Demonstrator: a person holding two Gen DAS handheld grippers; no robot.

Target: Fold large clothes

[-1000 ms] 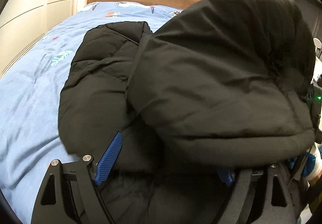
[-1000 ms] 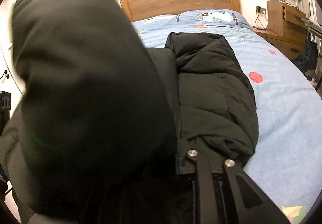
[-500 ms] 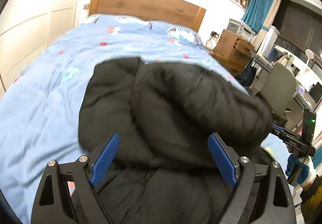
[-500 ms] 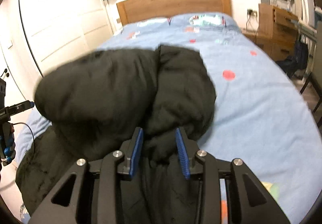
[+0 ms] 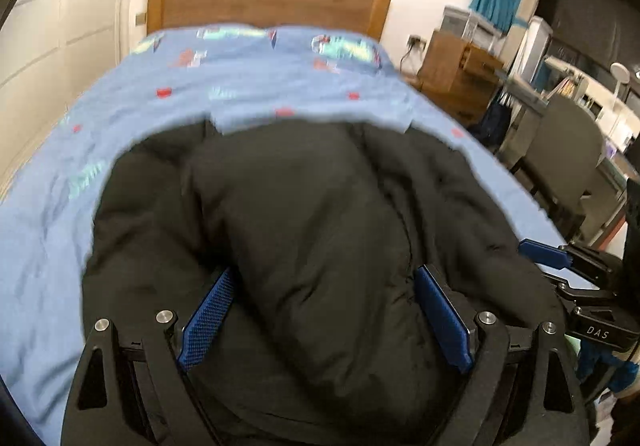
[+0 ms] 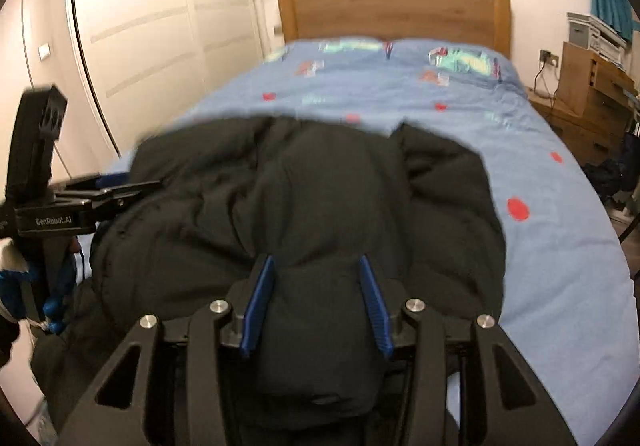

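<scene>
My left hand-held gripper (image 5: 320,320) has its fingers spread wide around the black jacket (image 5: 304,230), bunched on the bed (image 5: 248,85); my right hand-held gripper (image 6: 316,304) sits partly apart, padding bulging between. I judge the puffy fold could spring open, since neither visibly pinches it

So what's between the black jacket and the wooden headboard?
Only blue bedspread with red dots lies between the black jacket and the headboard, seen in both views.
</scene>
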